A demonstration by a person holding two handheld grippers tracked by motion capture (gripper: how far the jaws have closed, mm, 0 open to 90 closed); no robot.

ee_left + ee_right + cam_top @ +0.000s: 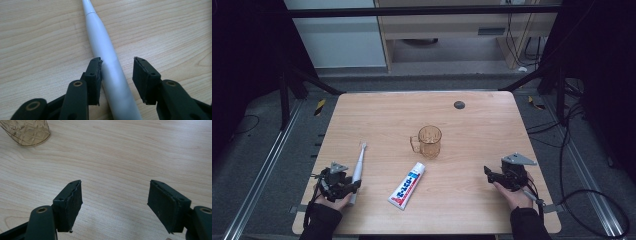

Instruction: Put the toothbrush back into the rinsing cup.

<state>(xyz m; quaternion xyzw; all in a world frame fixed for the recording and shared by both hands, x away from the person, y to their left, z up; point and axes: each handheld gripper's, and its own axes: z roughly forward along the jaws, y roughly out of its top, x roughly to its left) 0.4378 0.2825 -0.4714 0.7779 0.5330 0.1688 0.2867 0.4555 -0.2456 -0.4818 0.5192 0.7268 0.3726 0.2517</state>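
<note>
A white electric toothbrush [358, 169] lies on the wooden table [477, 130] at the front left, head pointing away. My left gripper [353, 187] is open around its handle [105, 47]: in the left gripper view the left jaw touches the handle and the right jaw stands apart from it. My right gripper [488, 173] rests at the front right, open, with bare wood between its jaws [115, 187]. An amber glass mug [429, 141] stands near the table's middle; its base [27, 131] is seen in the right gripper view. A toothpaste tube [407, 185] lies in front of the mug.
A small dark round cap [459, 105] sits in the tabletop near the far edge. Black frame bars and cables surround the table, with a cupboard beyond. Bare wood lies between the tube and my right gripper.
</note>
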